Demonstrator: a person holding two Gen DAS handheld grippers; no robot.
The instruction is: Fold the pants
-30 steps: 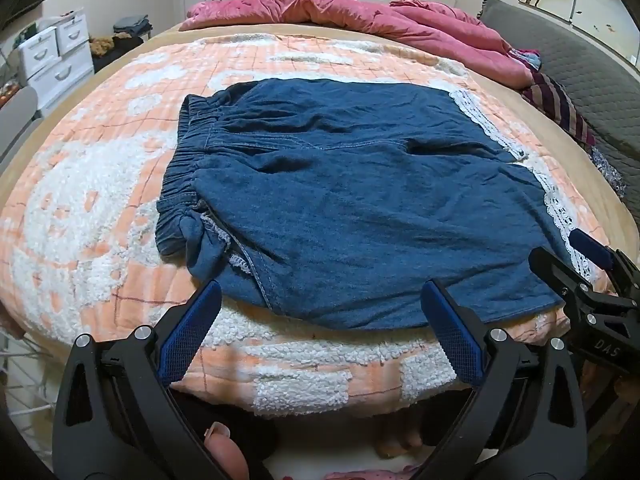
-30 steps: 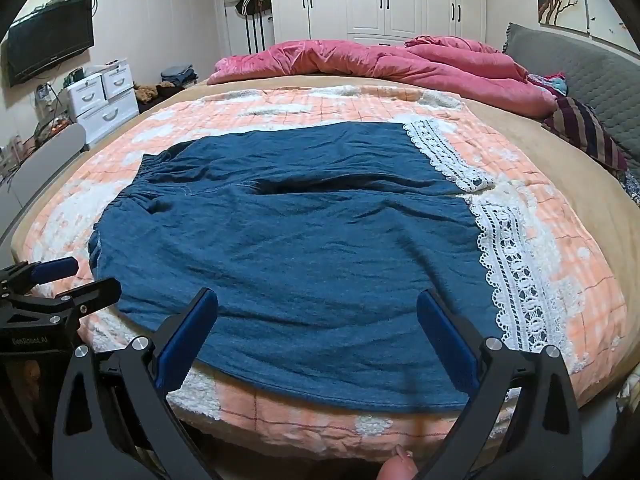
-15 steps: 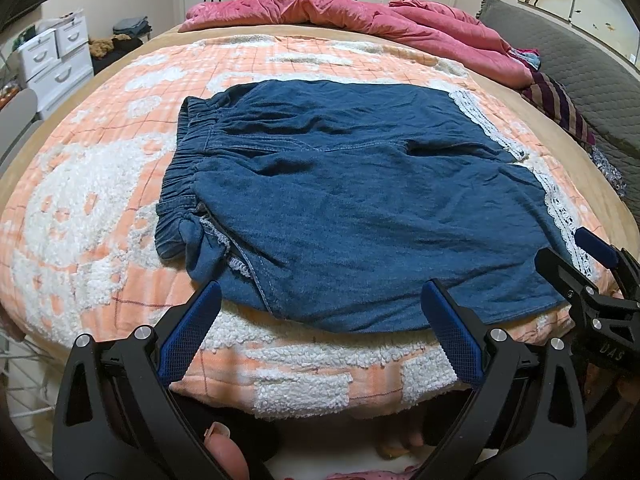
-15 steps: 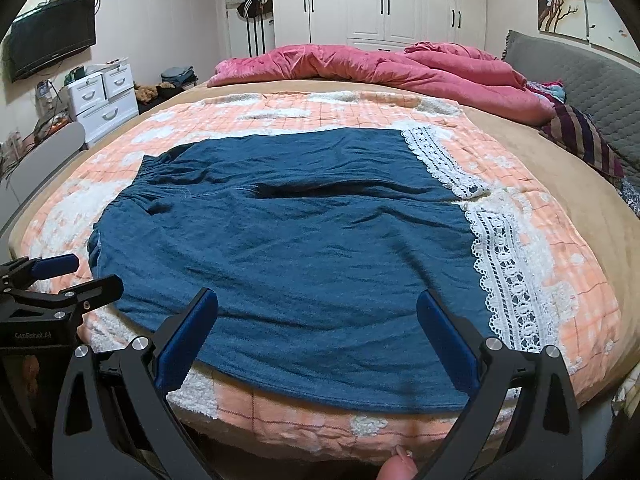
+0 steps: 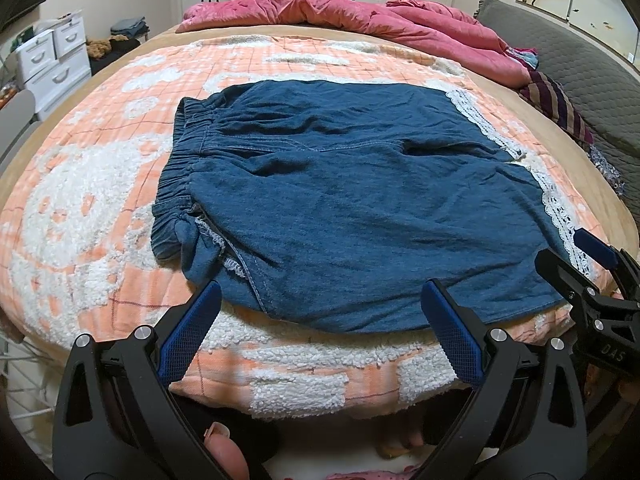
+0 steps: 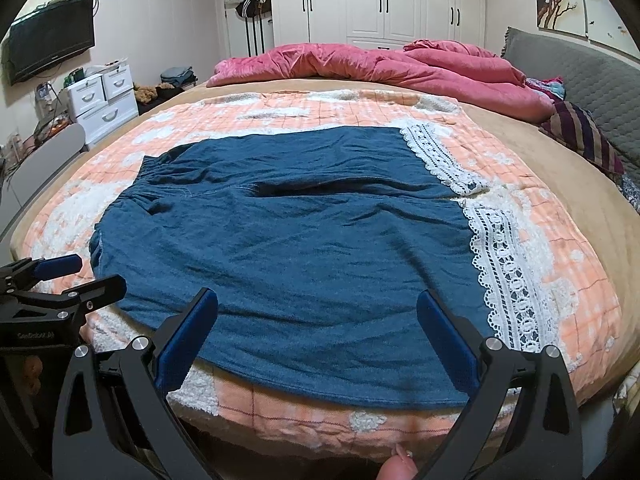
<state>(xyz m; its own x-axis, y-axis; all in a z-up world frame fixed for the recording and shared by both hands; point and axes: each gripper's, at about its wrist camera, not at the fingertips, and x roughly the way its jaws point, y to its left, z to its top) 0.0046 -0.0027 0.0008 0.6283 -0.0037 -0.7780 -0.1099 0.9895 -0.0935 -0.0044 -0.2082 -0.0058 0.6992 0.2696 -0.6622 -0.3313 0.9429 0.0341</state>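
Note:
Blue denim pants (image 5: 352,200) lie flat on the orange and white bedspread (image 5: 88,200), elastic waistband (image 5: 176,168) to the left, white lace hems (image 6: 504,264) to the right. They also show in the right wrist view (image 6: 304,248). My left gripper (image 5: 320,300) is open and empty, just short of the pants' near edge by the waist end. My right gripper (image 6: 316,308) is open and empty over the near edge by the hem end. Each gripper shows at the edge of the other's view: the right gripper (image 5: 584,256) and the left gripper (image 6: 76,276).
A crumpled pink duvet (image 6: 384,64) lies across the far side of the bed. Striped cloth (image 6: 584,136) and a grey headboard (image 6: 576,68) are at the right. White drawers (image 6: 104,100) and a wall television (image 6: 48,48) stand to the left, wardrobes (image 6: 384,0) behind.
Both grippers have risen slightly and eased a little toward the pants' near edge. The jaws stay open and the pants have not moved.

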